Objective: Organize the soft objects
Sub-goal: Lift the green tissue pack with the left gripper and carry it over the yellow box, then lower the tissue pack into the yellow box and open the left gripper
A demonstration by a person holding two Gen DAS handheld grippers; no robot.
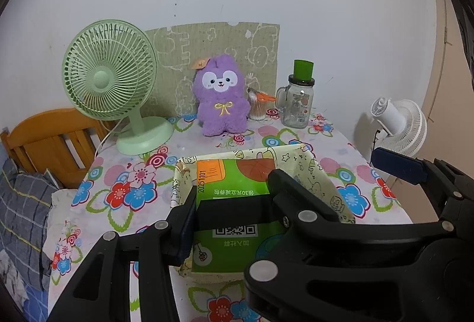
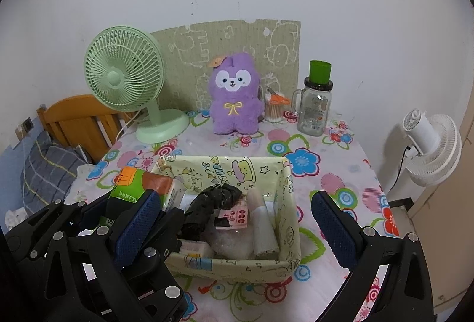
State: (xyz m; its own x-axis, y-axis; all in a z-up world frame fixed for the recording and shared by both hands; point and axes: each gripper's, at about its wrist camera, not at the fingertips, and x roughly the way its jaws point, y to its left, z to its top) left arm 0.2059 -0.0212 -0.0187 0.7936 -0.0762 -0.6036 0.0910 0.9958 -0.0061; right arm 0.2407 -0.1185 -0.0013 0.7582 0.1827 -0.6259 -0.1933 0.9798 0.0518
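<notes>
- Step in hand: the left tongs [image 1: 231,212] are clamped on a green tissue pack [image 1: 234,183], 1 pad on each side, and hold it over the left end of the fabric basket [image 2: 291,203] on the table [image 2: 340,174].
- In the right wrist view the pack [image 2: 133,183] sits above the basket's left rim, not yet down among the contents; I judge this to be the placing stage for that item.
- The right tongs [image 2: 237,224] stand wide apart with nothing between the pads; the basket lies under them and neither pad touches it.
- Already in the basket: a crumpled black bag [image 2: 213,200], a rolled white plastic piece [image 2: 263,230] and a small pink printed packet [image 2: 234,215], so little free floor shows.
- The next move calls for lowering the pack into the left part of the basket, probably on edge or on top of the black bag, then spreading the left tongs to let go.
- The free right tongs could steady the basket's soft wall, which may fold as the pack goes in.
- A purple plush toy [image 2: 235,97] stands at the back of the table between the green fan [image 2: 124,70] and the glass jar [image 2: 315,106], well apart from the basket; it is likely the next soft item to collect.
</notes>
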